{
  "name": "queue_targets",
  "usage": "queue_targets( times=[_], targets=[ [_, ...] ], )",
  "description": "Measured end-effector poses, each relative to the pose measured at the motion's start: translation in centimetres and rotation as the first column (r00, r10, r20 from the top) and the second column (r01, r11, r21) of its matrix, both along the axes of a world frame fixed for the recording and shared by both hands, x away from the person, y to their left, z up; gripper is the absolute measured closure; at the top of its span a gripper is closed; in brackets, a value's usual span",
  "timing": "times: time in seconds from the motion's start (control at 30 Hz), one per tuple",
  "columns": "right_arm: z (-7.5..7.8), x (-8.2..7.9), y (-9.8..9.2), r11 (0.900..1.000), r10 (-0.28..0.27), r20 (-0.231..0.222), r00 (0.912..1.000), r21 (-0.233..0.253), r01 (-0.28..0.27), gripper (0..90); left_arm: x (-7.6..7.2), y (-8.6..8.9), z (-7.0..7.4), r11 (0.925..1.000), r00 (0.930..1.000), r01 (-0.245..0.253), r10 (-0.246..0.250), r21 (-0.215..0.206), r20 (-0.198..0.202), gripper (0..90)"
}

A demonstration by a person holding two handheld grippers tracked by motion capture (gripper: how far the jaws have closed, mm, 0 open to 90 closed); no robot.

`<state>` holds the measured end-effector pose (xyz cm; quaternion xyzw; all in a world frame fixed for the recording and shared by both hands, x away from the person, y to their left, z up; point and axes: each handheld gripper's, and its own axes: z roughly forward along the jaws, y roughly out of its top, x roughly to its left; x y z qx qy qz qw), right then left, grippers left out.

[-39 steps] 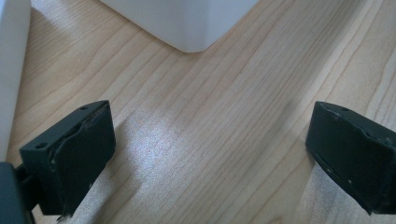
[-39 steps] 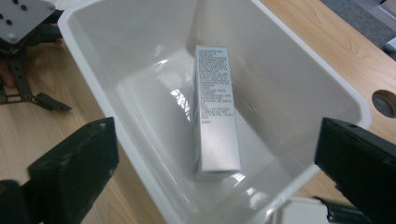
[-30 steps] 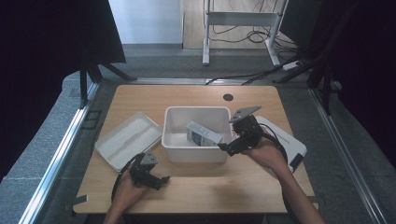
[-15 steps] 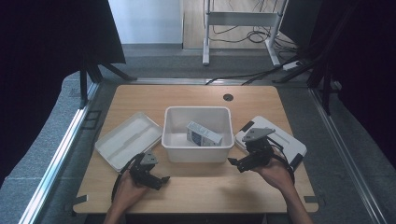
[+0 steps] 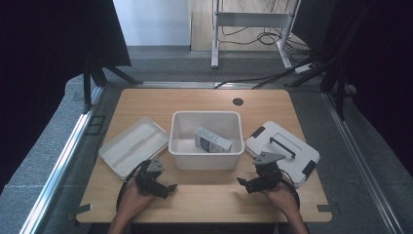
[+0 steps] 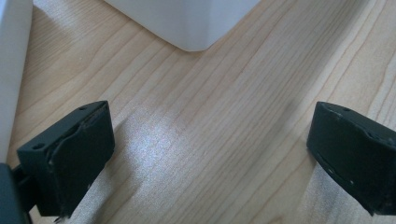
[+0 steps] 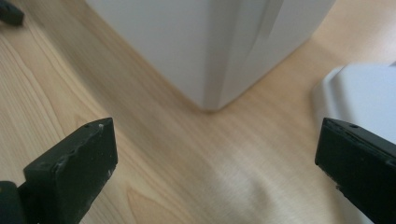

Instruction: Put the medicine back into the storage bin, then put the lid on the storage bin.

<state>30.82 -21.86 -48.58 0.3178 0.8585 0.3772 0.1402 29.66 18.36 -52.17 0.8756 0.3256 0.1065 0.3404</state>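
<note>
One carton is seen lying tilted inside the white bin at mid-table. Both the left gripper and right gripper are held wide open and empty, resting near the front edge; placement is judged done. Next, the lid would need grasping. Its rim is shown close in the right gripper view.

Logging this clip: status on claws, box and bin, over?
Left claw open, empty, low over table. Right claw open, empty, beside lid. Box lying inside bin. Nothing in the way.
</note>
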Motion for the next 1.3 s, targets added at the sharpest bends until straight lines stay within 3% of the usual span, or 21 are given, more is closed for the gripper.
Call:
queue_targets(
  times=[0.37,0.5,0.67,1.1,1.2,1.3],
  targets=[
    [-2.9,-0.1,-0.1,1.0,0.002,-0.046,0.999,-0.005,-0.002,0.0,0.3,0.1,0.2,0.9997,0.9999,0.011,-0.011,0.02,0.001,0.0],
    [-3.4,-0.2,0.2,0.999,0.003,-0.047,0.9989,-0.044,-0.005,0.0,0.7,0.7,1.2,1.0,1.0,-0.002,0.002,0.006,0.01,0.0],
    [-3.4,-0.2,0.2,0.999,0.005,-0.048,0.9988,-0.043,-0.007,0.0,1.5,1.3,2.4,0.9998,0.9998,-0.008,0.008,0.02,0.016,0.0],
    [-3.4,-0.2,0.1,0.999,-0.004,-0.043,0.9991,-0.042,0.002,0.0,4.9,6.7,6.4,0.9945,0.9947,-0.103,0.103,-0.022,-0.003,0.0],
    [-3.4,-0.2,0.1,0.999,-0.005,-0.043,0.999,-0.041,0.003,0.1,5.8,7.8,7.0,0.9933,0.9933,-0.116,0.116,-0.007,0.008,0.1],
    [-3.4,-0.2,0.1,0.999,-0.006,-0.045,0.999,-0.04,0.004,0.4,6.7,8.8,7.4,0.9919,0.992,-0.125,0.125,0.023,0.02,6.6]
  ],
)
